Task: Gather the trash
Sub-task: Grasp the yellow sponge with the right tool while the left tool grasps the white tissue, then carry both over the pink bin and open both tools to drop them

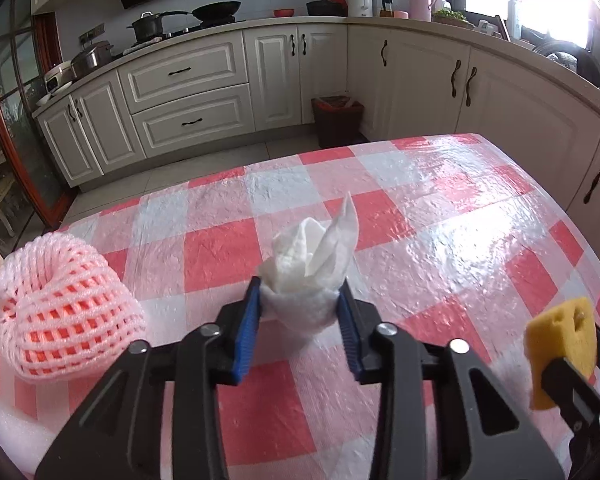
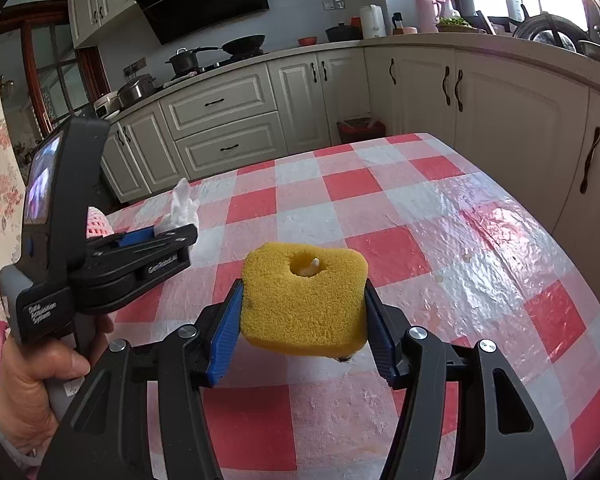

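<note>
Right wrist view shows "Data Acquisition System" printed on your left tool (image 2: 176, 236), gripped by your left hand (image 2: 32, 380). A dark bin (image 1: 337, 122) on the floor holds a bag with something reddish. Your left tool (image 1: 300, 304) is clamped on a crumpled white tissue (image 1: 312, 264) above the checked desk (image 1: 440, 216); your right tool (image 2: 304, 312), angled downward, pinches a yellow sponge (image 2: 304, 292).

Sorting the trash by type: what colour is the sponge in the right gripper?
Yellow; the sponge shows best in the right wrist view.
</note>
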The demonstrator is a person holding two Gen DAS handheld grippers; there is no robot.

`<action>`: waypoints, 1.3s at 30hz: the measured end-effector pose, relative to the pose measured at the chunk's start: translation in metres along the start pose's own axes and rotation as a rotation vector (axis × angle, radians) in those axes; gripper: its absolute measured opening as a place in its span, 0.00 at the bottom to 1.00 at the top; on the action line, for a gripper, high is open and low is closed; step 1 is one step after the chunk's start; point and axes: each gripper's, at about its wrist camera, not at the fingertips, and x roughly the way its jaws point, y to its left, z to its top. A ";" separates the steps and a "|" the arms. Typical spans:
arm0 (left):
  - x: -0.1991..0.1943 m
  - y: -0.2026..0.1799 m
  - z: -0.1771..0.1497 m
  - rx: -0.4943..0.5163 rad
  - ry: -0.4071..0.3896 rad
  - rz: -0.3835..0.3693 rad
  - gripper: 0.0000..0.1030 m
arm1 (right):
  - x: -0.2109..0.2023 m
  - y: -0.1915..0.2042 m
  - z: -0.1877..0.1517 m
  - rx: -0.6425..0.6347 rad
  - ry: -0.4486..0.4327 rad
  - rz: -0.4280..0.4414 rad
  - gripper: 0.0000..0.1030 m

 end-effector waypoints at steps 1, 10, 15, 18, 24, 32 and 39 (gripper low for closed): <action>-0.002 0.001 -0.002 -0.001 -0.005 -0.005 0.28 | 0.000 0.000 0.000 0.001 0.000 0.000 0.53; -0.047 0.004 -0.046 -0.019 -0.035 -0.032 0.24 | -0.003 0.001 0.000 -0.002 -0.012 -0.008 0.53; -0.079 0.008 -0.076 -0.026 -0.057 -0.025 0.23 | -0.010 0.008 -0.003 -0.033 -0.029 -0.005 0.53; -0.098 0.014 -0.094 -0.032 -0.074 -0.014 0.23 | -0.018 0.013 -0.011 -0.040 -0.024 0.004 0.53; -0.130 0.033 -0.123 -0.062 -0.097 -0.006 0.23 | -0.032 0.026 -0.025 -0.065 -0.017 0.023 0.53; -0.176 0.060 -0.160 -0.106 -0.128 0.012 0.23 | -0.055 0.064 -0.044 -0.156 -0.005 0.083 0.53; -0.222 0.080 -0.188 -0.105 -0.175 0.057 0.23 | -0.070 0.104 -0.058 -0.231 0.008 0.156 0.53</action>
